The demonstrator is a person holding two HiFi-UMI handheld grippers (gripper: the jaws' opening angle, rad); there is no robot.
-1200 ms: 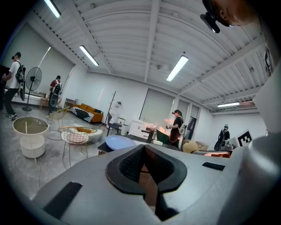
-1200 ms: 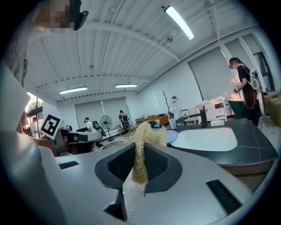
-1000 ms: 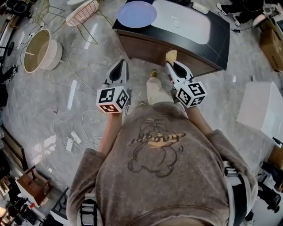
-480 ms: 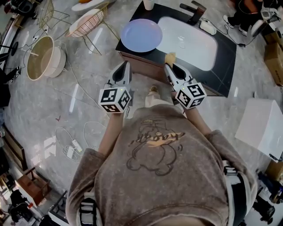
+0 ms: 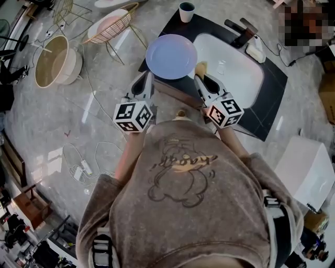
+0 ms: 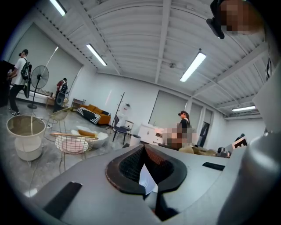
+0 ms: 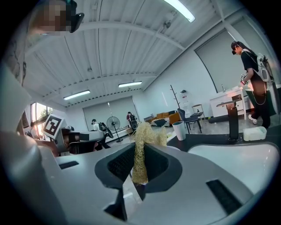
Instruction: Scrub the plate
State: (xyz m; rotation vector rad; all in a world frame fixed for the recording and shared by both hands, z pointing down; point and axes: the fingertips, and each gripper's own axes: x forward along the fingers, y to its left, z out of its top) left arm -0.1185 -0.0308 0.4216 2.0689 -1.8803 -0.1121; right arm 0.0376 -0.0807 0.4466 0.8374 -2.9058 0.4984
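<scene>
**Clearance at the sink counter**

We found the basin [image 5: 238, 78] open from above. The faucet [image 5: 239, 29] stood at its far rim, with a white block [image 5: 256, 52] just beside it and a cup [image 5: 186, 11] on the far left corner of the black counter [image 5: 269, 99]. The plate [image 5: 170, 56], clamped in the left gripper [image 5: 147, 77], covered the counter's left end. The loofah [image 5: 201, 67], pinched in the right gripper [image 5: 200, 78], stood just beside the plate, leaving a narrow gap. On the floor to the left we logged a wire chair [image 5: 109, 26], a round tub [image 5: 52, 60] and loose cables [image 5: 84, 165]. To the right, a white box [image 5: 309, 165] stood well apart from the counter.
</scene>
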